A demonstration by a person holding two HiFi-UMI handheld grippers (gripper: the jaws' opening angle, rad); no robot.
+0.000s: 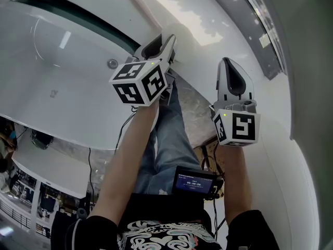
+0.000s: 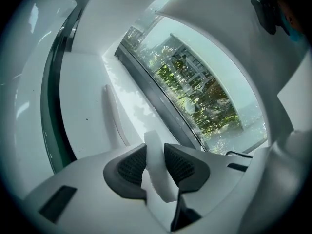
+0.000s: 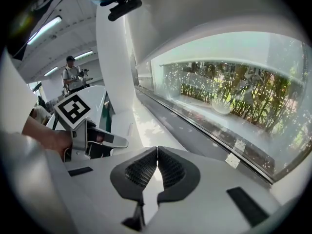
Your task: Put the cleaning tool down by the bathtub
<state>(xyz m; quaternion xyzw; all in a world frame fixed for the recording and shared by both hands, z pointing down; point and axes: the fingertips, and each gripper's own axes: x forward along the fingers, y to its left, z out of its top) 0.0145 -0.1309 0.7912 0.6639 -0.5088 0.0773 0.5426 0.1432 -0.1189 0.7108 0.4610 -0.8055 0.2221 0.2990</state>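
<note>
Left gripper (image 2: 155,149) was clamped on the white cleaning tool (image 1: 147,10), whose handle reached over the ledge (image 1: 208,14) beside the bathtub (image 1: 62,66). Right gripper (image 3: 157,154) had its jaws closed together, empty.

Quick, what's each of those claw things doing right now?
Left gripper: closed on the white cleaning tool.
Right gripper: closed, nothing between its jaws.
</note>
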